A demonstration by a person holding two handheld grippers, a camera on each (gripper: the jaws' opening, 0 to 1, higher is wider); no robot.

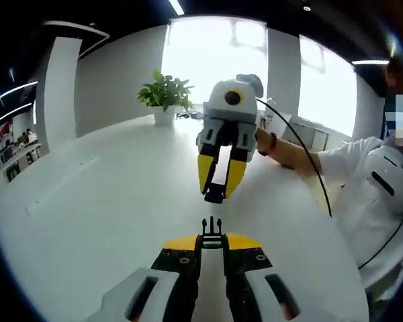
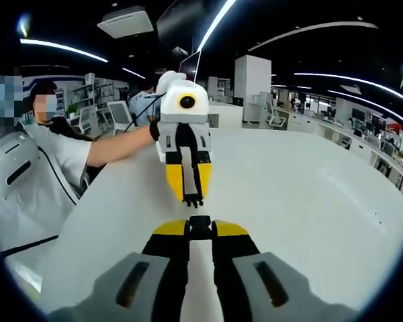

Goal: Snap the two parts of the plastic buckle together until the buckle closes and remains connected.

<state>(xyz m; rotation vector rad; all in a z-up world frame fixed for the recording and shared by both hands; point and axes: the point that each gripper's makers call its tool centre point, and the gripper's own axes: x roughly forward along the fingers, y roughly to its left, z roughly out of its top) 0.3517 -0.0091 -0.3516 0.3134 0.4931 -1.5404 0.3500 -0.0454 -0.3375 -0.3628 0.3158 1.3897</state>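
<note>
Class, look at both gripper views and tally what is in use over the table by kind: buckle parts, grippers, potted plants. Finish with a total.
Buckle parts: 2, a pronged part in the left gripper and a socket part in the right gripper
Grippers: 2
Potted plants: 1
Total: 5

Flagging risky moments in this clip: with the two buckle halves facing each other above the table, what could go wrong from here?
1. The pronged half in the left gripper and the socket half in the right gripper are still apart; slight misalignment could jam the prongs.
2. Each half is pinched only at the fingers' tips, so pushing could twist one loose onto the white table.
</note>
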